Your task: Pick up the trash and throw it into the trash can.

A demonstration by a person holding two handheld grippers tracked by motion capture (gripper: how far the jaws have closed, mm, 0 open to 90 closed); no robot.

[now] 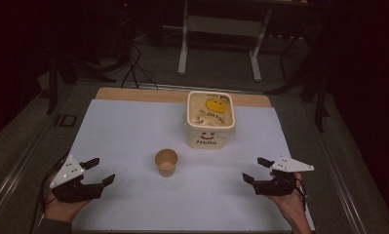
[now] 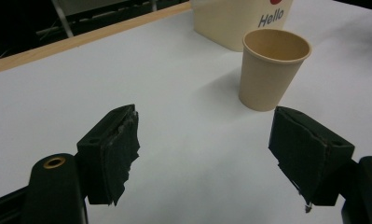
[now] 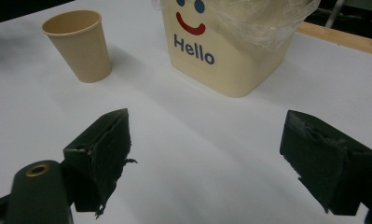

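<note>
Right in front of the cream tub (image 1: 210,119), a little toward the person, sits the paper cup (image 1: 166,162), upright on the white worktop (image 1: 128,131) with its mouth open. So it's between the tub and both claws, pretty handy for either one. Left claw (image 1: 98,171) hangs off to the cup's left and nearer the person, jaws spread wide with nothing in them. Right claw (image 1: 257,169) mirrors it on the cup's right, also gaping and empty. My guess is they're parked like that so either can close in on the cup without bumping the tub.

Tub's got a smiley and "Hello" on the front, with crinkly clear film (image 3: 263,18) over its top. Can't really tell what's inside it, and the cup's contents are hard to make out too.
</note>
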